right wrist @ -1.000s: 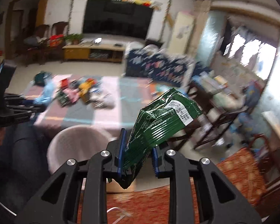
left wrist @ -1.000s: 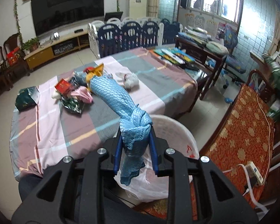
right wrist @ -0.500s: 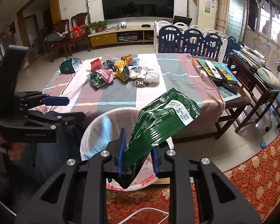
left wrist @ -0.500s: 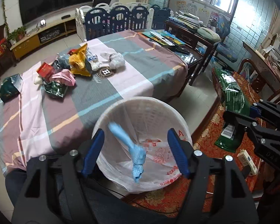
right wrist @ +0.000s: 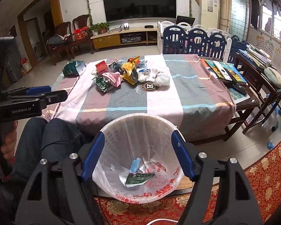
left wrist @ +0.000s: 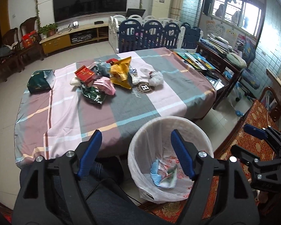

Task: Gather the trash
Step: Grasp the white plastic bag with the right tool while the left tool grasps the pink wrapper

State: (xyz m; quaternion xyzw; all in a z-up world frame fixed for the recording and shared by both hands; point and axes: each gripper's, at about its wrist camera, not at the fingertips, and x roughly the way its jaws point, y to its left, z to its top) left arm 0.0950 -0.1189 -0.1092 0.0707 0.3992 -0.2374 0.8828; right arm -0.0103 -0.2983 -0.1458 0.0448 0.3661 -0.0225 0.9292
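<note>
Both grippers, left gripper (left wrist: pixel 135 154) and right gripper (right wrist: pixel 137 156), opening empty over the bin (right wrist: pixel 140 121); the flimsy liner could snag a finger.

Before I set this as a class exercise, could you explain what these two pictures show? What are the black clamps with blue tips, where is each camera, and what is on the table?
No robot here: a seated person holds a two-finger clamp in each hand. A camera on each clamp looks forward along its fingers. One picture comes from the left gripper, the other from the right gripper. Both grippers hold nothing; their jaws are opening wide over a white bin lined with a plastic bag. In it lie a blue cloth and a green wrapper. The table, under a striped cloth, carries a pile of trash and a separate green bag.
</note>
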